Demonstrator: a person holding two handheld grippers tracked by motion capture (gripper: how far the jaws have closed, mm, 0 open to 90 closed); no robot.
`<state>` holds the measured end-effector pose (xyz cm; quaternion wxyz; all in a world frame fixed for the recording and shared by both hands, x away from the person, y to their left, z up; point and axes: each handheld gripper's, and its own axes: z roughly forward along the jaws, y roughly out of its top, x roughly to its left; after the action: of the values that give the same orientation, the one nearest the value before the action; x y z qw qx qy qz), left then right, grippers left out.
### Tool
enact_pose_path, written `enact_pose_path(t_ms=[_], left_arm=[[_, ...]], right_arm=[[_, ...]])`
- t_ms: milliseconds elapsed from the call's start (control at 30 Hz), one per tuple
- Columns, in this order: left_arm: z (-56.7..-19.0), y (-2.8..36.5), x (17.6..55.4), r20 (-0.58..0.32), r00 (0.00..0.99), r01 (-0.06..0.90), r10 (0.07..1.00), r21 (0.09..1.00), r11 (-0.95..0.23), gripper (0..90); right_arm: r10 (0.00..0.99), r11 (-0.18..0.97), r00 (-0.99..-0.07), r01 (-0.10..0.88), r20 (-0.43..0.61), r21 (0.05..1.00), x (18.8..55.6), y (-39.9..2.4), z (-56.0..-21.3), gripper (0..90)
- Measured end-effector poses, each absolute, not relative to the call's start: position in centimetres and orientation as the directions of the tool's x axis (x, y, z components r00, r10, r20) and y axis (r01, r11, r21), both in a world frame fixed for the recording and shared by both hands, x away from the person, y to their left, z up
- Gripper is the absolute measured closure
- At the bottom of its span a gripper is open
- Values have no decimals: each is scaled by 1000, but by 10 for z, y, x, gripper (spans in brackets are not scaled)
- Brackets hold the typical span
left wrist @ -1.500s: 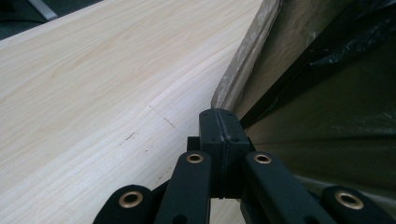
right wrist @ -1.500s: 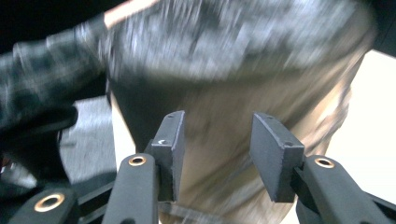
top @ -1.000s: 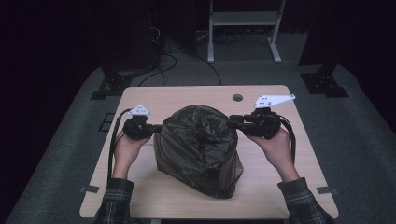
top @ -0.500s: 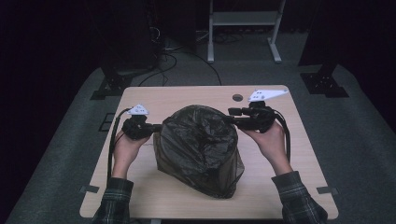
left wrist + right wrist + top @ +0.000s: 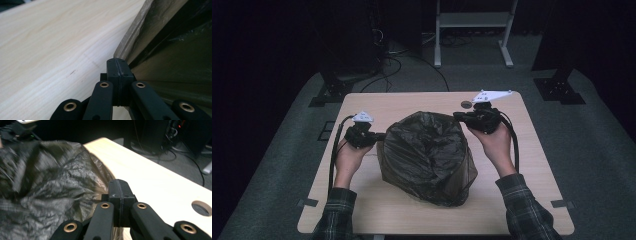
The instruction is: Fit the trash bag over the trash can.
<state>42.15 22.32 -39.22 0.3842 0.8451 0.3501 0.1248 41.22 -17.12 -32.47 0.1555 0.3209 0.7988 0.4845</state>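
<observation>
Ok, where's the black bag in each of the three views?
High view: the bag sits mid-table, between the two grippers.
Left gripper view: its film fills the right side, beside the shut jaws.
Right gripper view: it covers the left half.
Shared landmark: the wooden table, pale at left in the left gripper view and at right in the right gripper view.

Your sleeves [image 5: 337, 215] are a dark plaid flannel in grey-green checks, buttoned at the cuffs, and your hands are bare. Your left gripper [image 5: 379, 136] is matte black with a small grey three-cornered plate [image 5: 363, 117] on top; a black cable [image 5: 333, 155] loops off it along your forearm. Your right gripper [image 5: 458, 115] wears a larger pale plate [image 5: 491, 96] and trails its own black cable [image 5: 513, 142]. Brass-ringed pivot pins [image 5: 104, 84] stud the black jaw links, and small screws sit in the jaw blocks.
</observation>
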Motion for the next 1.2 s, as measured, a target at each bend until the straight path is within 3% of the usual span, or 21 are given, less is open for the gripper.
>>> enact_pose_path(t_ms=[167, 200, 233, 433, 500, 533, 833, 900, 933, 1033, 1200], left_arm=[[-412, 230, 422, -71, 708, 532, 703, 708, -464, 900], [-415, 232, 422, -76, 707, 535, 703, 708, -461, 900], [-416, 233, 422, -81, 705, 539, 705, 707, -457, 900], [-416, 233, 419, -80, 710, 524, 700, 724, -449, 899], [-412, 237, 419, -133, 703, 534, 699, 747, -396, 722], [-408, 239, 418, -154, 708, 534, 689, 754, -381, 676], [-379, 253, 380, -52, 737, 431, 674, 804, -410, 188], [-377, 256, 370, -33, 739, 419, 673, 805, -421, 157], [-377, 258, 362, -11, 730, 417, 684, 799, -432, 83], [-377, 262, 342, -6, 753, 396, 658, 803, -446, 12], [-386, 259, 316, 44, 778, 366, 627, 780, -508, 5]], right_arm=[[691, 347, -720, 401, 57, 848, 421, -170, -346, 900], [694, 343, -718, 402, 59, 849, 421, -172, -349, 877], [700, 326, -711, 399, 65, 857, 420, -174, -351, 797], [692, 262, -717, 350, 77, 899, 400, -193, -336, 694], [680, 256, -729, 341, 82, 904, 394, -198, -331, 644], [674, 260, -735, 329, 73, 908, 389, -200, -328, 596], [613, 263, -786, 294, 76, 919, 368, -206, -315, 308], [589, 256, -805, 271, 73, 928, 365, -205, -313, 277], [580, 257, -812, 263, 69, 930, 364, -205, -312, 256], [555, 262, -828, 259, 74, 930, 362, -201, -309, 163], [518, 320, -855, 231, 34, 919, 359, -191, -303, 119]])
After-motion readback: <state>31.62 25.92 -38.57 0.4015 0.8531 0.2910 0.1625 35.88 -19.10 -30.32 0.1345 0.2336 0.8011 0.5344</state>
